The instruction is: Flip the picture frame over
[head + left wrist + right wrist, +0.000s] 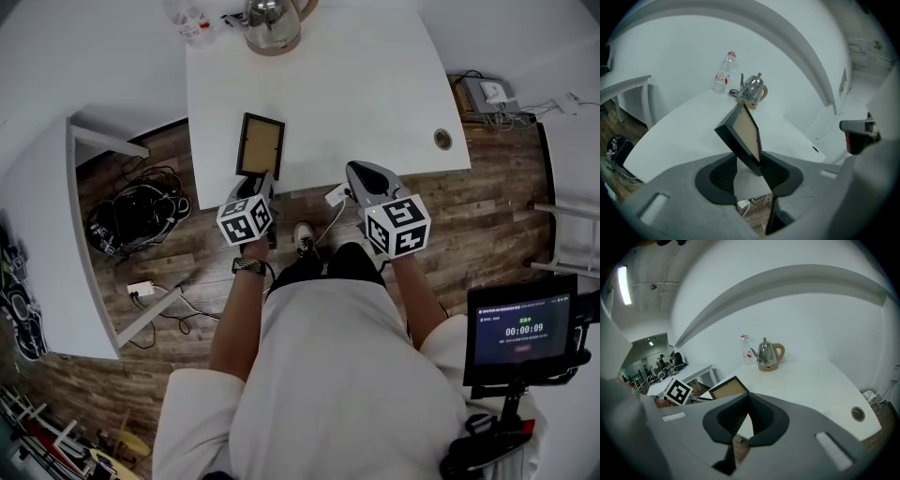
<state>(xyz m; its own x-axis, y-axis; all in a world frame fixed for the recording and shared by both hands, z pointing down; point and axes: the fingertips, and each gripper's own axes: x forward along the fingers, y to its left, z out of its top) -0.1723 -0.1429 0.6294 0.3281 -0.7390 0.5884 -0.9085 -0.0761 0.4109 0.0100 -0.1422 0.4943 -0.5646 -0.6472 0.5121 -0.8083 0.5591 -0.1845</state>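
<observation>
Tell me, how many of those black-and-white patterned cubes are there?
2. One cube sits on the left gripper, near the picture frame; a second cube sits on the right gripper. No others show.

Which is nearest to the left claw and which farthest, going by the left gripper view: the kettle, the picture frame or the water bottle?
1. Picture frame: its near corner sits between the jaws of the left claw.
2. Kettle: at the far end of the table, behind the frame.
3. Water bottle: a little behind the kettle, to its left.
</observation>
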